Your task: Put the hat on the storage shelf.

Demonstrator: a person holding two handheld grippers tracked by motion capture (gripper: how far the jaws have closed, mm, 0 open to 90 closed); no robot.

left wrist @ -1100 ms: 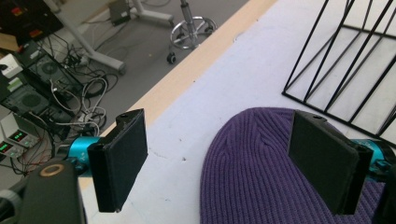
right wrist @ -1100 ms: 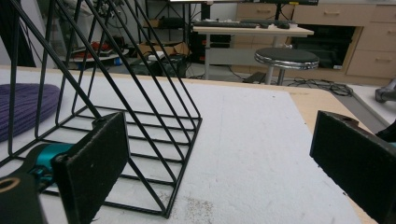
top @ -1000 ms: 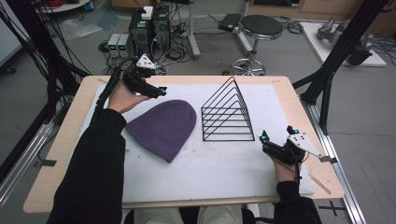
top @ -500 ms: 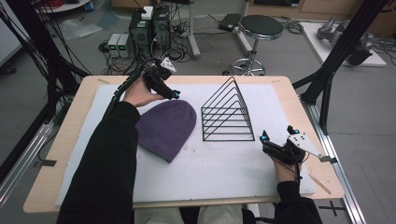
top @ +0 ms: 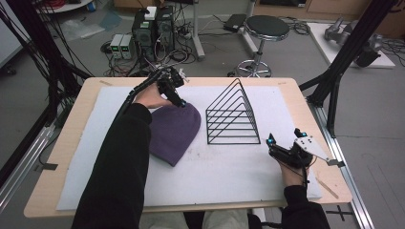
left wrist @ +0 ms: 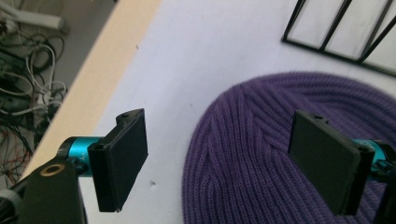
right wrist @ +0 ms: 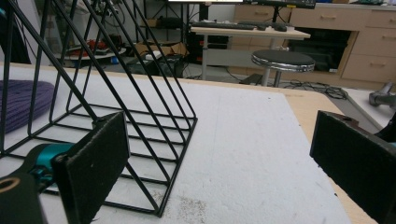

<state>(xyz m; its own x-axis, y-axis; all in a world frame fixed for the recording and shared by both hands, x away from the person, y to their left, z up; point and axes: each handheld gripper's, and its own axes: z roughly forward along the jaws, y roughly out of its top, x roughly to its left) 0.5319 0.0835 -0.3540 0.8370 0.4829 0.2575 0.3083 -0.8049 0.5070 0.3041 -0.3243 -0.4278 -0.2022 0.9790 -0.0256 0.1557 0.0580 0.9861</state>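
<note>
Hovering over far edge of hat [top: 174, 131], left gripper [top: 177, 95] jaws wide apart, one each side of crown. Hat flat on mat [top: 229, 167], left of rack [top: 233, 114]. Right gripper [top: 277, 148] open, near rack.

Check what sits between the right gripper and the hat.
The black wire rack stands between the right gripper and the purple hat, on the white mat. The high view shows it.

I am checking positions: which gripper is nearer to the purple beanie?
Left. The left gripper hovers open at the far edge of the purple beanie. The right gripper is open near the table's right side, beyond the black wire rack.
</note>
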